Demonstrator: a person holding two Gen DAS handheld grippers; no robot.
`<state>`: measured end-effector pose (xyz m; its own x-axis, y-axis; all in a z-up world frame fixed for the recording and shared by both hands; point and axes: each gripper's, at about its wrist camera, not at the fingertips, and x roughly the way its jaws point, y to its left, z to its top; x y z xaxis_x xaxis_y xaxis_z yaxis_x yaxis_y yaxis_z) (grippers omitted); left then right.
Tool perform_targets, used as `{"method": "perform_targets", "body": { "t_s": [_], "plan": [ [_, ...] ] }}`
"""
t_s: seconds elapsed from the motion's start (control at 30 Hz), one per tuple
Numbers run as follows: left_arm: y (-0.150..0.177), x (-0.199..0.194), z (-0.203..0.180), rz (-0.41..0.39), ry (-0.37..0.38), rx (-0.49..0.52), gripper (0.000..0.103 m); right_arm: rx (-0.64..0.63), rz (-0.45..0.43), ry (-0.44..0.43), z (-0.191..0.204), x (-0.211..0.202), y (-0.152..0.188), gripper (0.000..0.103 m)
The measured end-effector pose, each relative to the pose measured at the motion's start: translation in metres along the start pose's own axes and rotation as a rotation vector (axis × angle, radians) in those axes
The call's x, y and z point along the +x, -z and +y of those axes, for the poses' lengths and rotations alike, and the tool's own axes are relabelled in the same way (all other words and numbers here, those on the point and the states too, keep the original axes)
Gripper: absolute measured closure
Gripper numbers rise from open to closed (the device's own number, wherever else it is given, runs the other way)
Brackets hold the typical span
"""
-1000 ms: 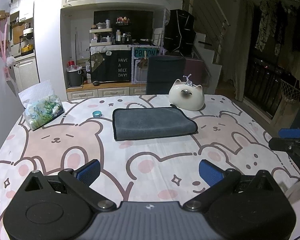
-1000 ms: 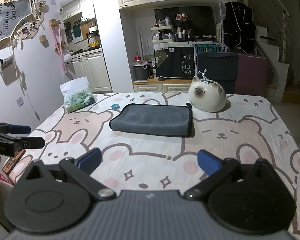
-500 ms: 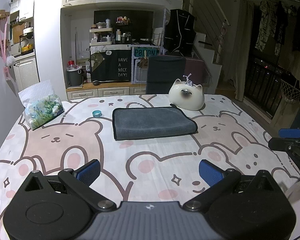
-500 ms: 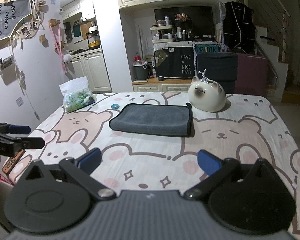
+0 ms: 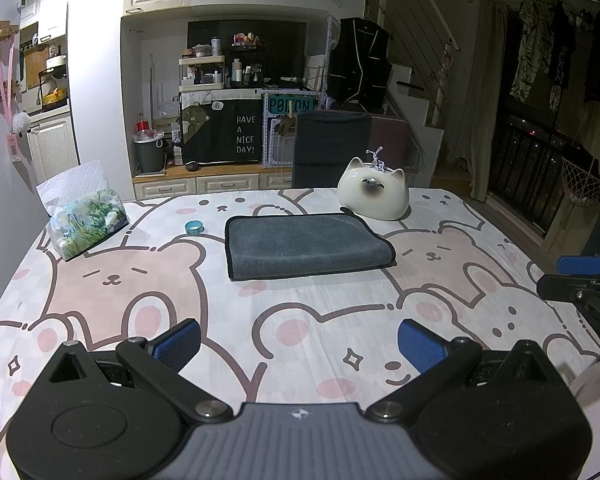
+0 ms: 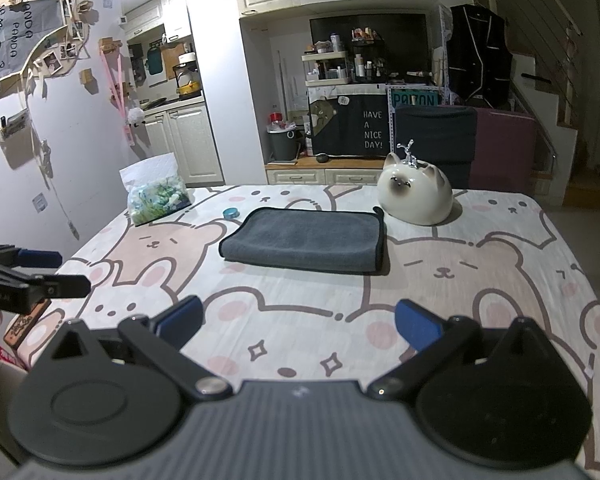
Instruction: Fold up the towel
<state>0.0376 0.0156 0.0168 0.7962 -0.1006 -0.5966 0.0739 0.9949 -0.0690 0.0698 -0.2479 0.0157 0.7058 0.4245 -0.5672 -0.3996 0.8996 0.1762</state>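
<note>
While both tools hang low over the near edge of the counter (image 5: 308,312), the grey towel (image 5: 306,246) lies folded flat toward the far side, at twelve o'clock from the left tool (image 5: 299,346) and well apart from it. That left tool is released, blue pads (image 5: 179,343) spread wide with nothing between them. Same story on the right tool (image 6: 298,326): jaws apart, gripping nothing, the towel (image 6: 304,240) sitting at twelve o'clock ahead of it. At one o'clock from the towel, just beside its far right corner, squats a white cat-shaped ceramic (image 5: 374,199). A small teal ring (image 5: 193,227) rests near the towel's far left corner, at about ten o'clock, and further out at nine o'clock stands a tissue pack (image 5: 85,216). Bears pattern the cloth covering the counter.
</note>
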Motion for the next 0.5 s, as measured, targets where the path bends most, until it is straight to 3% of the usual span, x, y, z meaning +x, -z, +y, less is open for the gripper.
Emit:
{"method": "perform_targets", "body": {
  "t_s": [0.5],
  "plan": [
    [-0.0010, 0.0002, 0.0032, -0.001, -0.007, -0.001, 0.000, 0.001, -0.001, -0.001, 0.0001, 0.0001, 0.0002, 0.000]
  ]
}}
